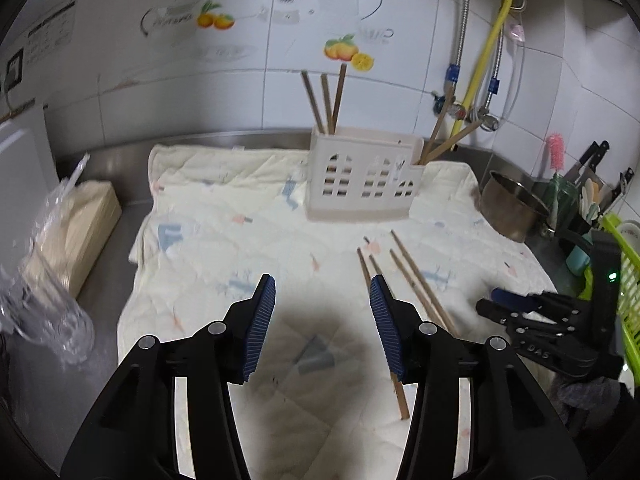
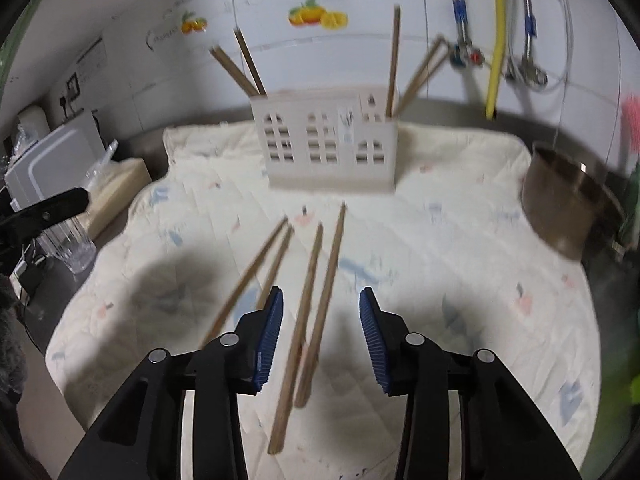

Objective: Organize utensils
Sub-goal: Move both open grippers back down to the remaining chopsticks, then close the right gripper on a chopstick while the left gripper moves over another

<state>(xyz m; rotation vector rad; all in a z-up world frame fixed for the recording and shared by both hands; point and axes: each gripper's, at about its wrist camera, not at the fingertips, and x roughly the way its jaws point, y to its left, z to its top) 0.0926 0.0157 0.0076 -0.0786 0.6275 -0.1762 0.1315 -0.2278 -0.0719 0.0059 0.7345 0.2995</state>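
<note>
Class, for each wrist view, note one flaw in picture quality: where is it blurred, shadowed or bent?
Left wrist view: the plastic cup smears with blur; a dark shadow lies on the cloth between the tongs. Right wrist view: the chopsticks and holder are soft; the fisheye bends the wall tiles.

Even indoor light, soft shadows, motion blur and strong fisheye bending.

The white tiled wall (image 1: 360,92) is lit brightly and evenly. Dark soft shadows are cast on the quilted cloth (image 1: 224,216) under the jaws in both views. The holder (image 2: 328,140) and loose chopsticks (image 2: 316,300) are smeared by blur in the right view. Corners are vignetted black, and straight lines are curved near the edges.
</note>
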